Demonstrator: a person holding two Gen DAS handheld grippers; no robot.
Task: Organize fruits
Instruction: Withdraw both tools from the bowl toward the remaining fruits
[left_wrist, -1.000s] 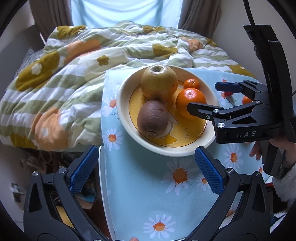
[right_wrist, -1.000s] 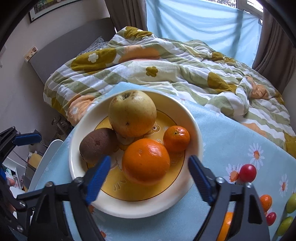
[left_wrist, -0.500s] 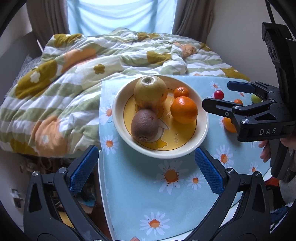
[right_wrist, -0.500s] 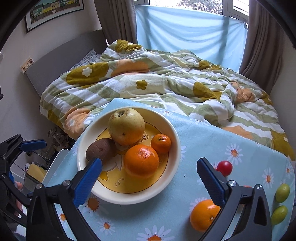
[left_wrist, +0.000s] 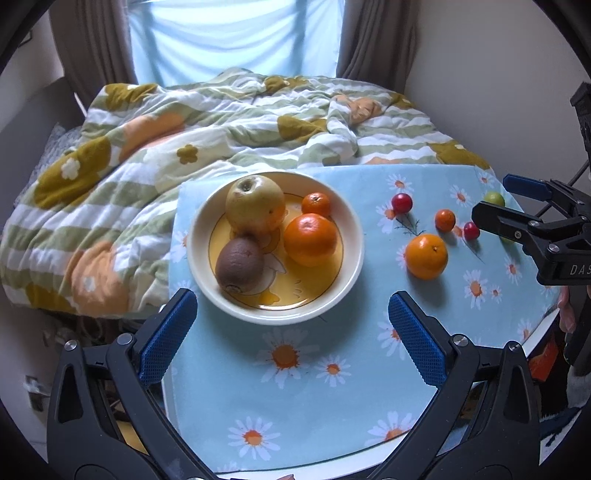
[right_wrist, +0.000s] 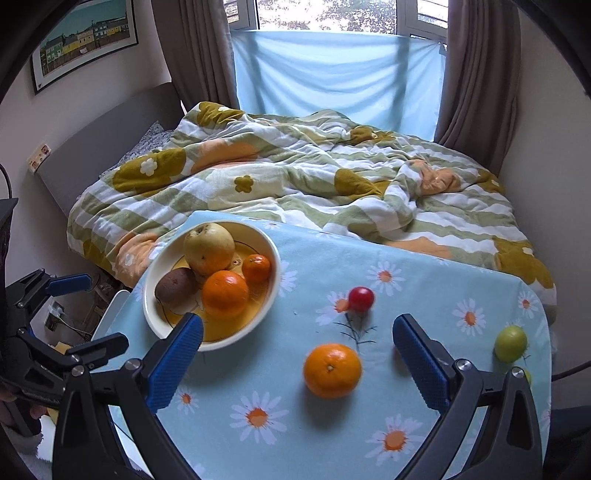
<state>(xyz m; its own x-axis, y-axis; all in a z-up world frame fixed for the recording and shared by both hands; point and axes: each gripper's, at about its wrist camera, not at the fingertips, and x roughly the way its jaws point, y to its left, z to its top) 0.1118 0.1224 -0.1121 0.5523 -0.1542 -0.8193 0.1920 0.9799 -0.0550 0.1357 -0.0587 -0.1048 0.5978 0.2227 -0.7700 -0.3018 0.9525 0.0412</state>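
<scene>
Left gripper: jaws spread wide, holding nothing, above the daisy-print tablecloth. Directly ahead of its fingertips, a cream bowl containing a pear, a kiwi, a large orange and a small mandarin. Right gripper: jaws likewise wide apart, empty. Between and just ahead of its fingertips, a loose orange on the cloth; further ahead, a red cherry tomato; off to its right, a green fruit. Bowl lies ahead-left of it. Beyond the table, a flowered quilt.
</scene>
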